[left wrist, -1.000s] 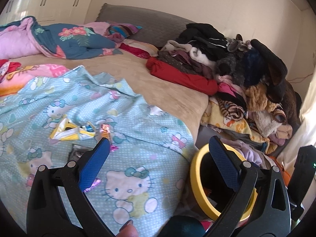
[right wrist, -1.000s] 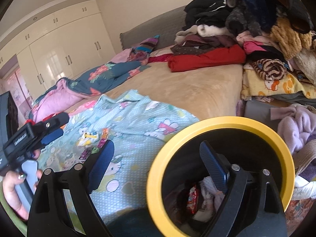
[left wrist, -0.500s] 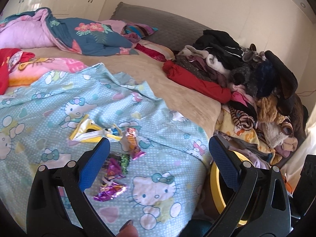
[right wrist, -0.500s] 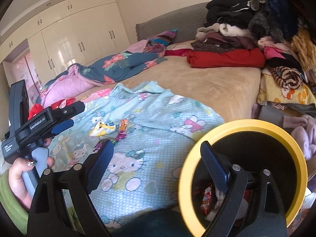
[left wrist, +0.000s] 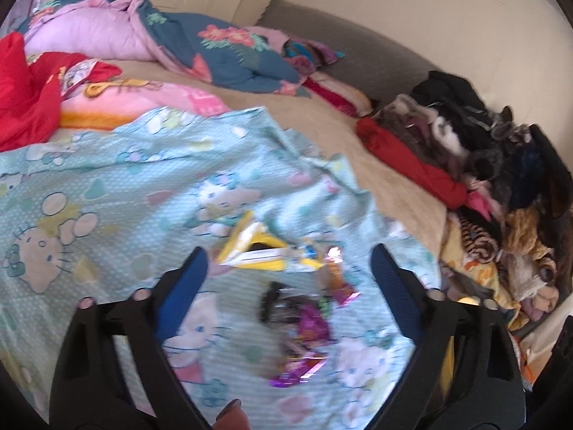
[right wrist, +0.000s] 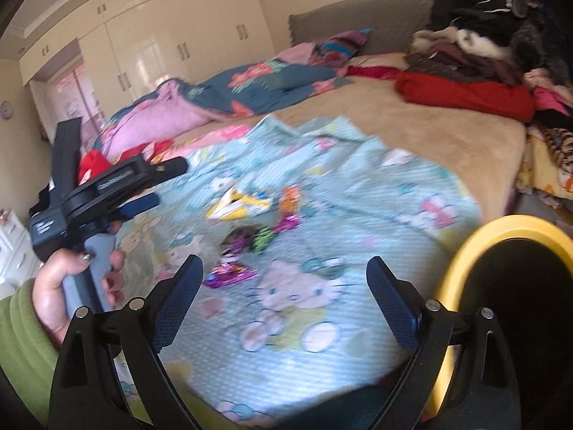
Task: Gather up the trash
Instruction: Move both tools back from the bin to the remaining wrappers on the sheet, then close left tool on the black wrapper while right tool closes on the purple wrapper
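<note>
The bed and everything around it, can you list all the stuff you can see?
Yellow-and-white snack wrapper: one, on the light blue cartoon-cat sheet.
Orange candy wrapper: one, right of the yellow one.
Purple foil wrappers: at least two, blurred, nearest the grippers.
Green-and-black wrapper: one, among the purple ones.
Yellow-rimmed black trash bin: one, beside the bed's right edge.
Pile of clothes: one, mixed dark and red, far right of the bed.
Blue floral quilt: one, bunched by the grey headboard.
Cream wardrobe: one, back wall.
Left gripper: open, over the wrappers.
Right gripper: open, empty.
</note>
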A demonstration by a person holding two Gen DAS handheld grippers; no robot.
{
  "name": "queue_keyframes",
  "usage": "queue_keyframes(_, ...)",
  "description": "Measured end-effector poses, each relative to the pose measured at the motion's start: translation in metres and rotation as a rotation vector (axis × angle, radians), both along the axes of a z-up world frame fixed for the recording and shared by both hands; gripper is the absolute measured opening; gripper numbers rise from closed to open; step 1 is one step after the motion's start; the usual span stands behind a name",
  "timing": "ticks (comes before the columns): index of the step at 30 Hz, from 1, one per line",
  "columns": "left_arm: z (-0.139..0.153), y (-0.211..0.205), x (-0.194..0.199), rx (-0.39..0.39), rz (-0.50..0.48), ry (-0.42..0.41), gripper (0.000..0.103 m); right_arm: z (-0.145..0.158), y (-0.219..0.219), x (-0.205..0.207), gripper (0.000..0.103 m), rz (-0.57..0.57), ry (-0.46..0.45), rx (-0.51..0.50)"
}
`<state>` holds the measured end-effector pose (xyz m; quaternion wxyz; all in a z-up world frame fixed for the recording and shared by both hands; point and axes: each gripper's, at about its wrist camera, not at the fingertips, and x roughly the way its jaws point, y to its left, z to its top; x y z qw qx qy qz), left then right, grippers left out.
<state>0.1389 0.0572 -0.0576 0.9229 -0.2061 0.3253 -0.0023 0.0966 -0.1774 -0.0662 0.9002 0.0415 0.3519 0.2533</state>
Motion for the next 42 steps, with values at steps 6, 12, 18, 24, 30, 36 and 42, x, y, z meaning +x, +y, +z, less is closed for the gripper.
queue_keyframes(6, -0.021, 0.02, 0.007, -0.028, -0.007, 0.067, 0.054, -0.016, 0.033, 0.014, 0.086, 0.058, 0.045, 0.004)
queue_keyframes(12, -0.043, 0.019, 0.012, -0.048, -0.051, 0.125, 0.046, -0.032, 0.047, 0.036, 0.057, 0.093, 0.125, 0.027)
queue_keyframes(18, -0.061, 0.019, 0.015, -0.066, -0.071, 0.162, 0.045, -0.045, 0.05, 0.056, 0.041, 0.096, 0.198, 0.083)
queue_keyframes(24, -0.072, 0.023, 0.018, -0.093, -0.064, 0.191, 0.045, -0.05, 0.054, 0.07, 0.033, 0.109, 0.235, 0.123)
queue_keyframes(30, -0.076, 0.021, 0.021, -0.108, -0.072, 0.197, 0.045, -0.062, 0.063, 0.078, 0.02, 0.144, 0.278, 0.119)
queue_keyframes(36, -0.078, 0.008, 0.028, -0.13, -0.109, 0.196, 0.045, -0.054, 0.051, 0.068, 0.016, 0.145, 0.237, 0.112)
queue_keyframes(42, -0.083, -0.009, 0.036, -0.152, -0.164, 0.219, 0.045, -0.047, 0.019, 0.057, 0.016, 0.078, 0.2, 0.099)
